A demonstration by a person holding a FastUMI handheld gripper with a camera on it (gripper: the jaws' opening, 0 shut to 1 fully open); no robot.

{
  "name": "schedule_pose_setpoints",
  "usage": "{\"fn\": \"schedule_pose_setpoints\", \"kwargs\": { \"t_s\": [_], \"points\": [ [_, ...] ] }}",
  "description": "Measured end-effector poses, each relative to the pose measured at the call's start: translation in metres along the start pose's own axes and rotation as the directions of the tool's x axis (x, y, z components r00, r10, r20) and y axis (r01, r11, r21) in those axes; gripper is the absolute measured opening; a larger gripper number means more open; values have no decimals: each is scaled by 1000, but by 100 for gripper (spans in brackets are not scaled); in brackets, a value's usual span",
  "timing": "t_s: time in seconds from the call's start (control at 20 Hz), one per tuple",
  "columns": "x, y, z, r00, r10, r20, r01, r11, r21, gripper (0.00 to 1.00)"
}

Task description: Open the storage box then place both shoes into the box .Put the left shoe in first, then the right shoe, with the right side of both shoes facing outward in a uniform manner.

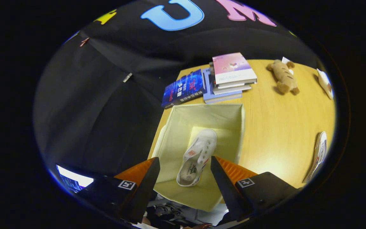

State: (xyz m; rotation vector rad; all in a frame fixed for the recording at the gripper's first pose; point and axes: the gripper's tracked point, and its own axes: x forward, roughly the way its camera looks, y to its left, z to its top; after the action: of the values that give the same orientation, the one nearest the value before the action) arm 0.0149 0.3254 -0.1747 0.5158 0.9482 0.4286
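Tabletop (275,127) of pale yellow wood grain is observed beyond the gripper (185,162), bounded on the far and near-left sides by black cloth forming the booth wall (106,105). An open storage box (173,140) of pale cream fabric is seen standing on the table near its edge, just ahead of the fingers, with its mouth upward. One white shoe (197,157) is found lying inside the box on its floor, toe pointed away from the gripper and its opening toward the fingers; small eyelets and a red mark are noted on its side. The gripper's fingers are held well apart above the box, with the shoe seen between them but touched by neither. A second white shoe (319,156) is recorded lying on the table well to the right of the box, apart from it. Beyond the box, a blue book (184,88) is noted lying flat at the table's far corner, beside a stack of books (229,79) topped by a pink cover. A brown plush toy (283,76) is seen lying farther right, near the table's back edge, and a small pale object (325,83) of uncertain kind is noted beyond it.
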Motion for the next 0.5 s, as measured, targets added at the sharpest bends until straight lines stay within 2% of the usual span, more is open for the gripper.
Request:
{"fn": "schedule_pose_setpoints", "kwargs": {
  "t_s": [0.1, 0.2, 0.35, 0.5],
  "points": [
    [-37, -28, 11, 998, -5, 57, 7, 999, -31, 99],
    [-73, -68, 17, 996, -43, 83, 47, 998, -48, 99],
    [-123, -146, 9, 982, -156, 106, 166, 981, -97, 99],
    [-162, -235, -22, 946, -301, 122, 316, 938, -141, 99]
  ]
}}
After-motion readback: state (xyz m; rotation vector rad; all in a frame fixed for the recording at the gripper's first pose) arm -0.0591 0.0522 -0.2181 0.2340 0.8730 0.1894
